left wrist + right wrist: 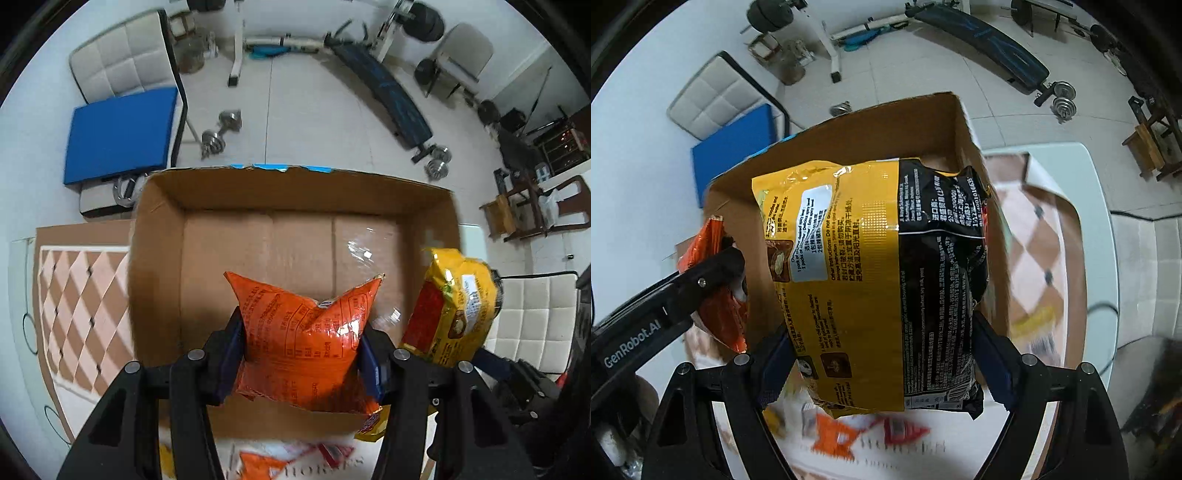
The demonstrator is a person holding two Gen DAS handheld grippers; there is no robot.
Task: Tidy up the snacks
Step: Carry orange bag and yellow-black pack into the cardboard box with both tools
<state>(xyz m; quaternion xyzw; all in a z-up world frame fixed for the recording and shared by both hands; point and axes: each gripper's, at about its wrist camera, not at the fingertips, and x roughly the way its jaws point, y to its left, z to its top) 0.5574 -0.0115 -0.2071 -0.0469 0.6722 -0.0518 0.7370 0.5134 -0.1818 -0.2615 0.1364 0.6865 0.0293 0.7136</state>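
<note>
My left gripper (301, 354) is shut on an orange snack bag (303, 332) and holds it over the open cardboard box (295, 192), whose floor is bare. My right gripper (882, 354) is shut on a large yellow-and-black noodle pack (871, 280), held above the same cardboard box (905, 129) at its right side. In the left wrist view the yellow noodle pack (454, 314) hangs by the box's right wall. The right wrist view shows the left gripper's finger (701, 284) and the orange bag (720, 317) at the left.
More snack packets (295, 458) lie on the white table in front of the box. A checked brown placemat (81, 302) lies left of it. White padded chairs (125, 62), a blue cushion (122, 136), dumbbells (221, 133) and a weight bench (388, 96) stand on the floor beyond.
</note>
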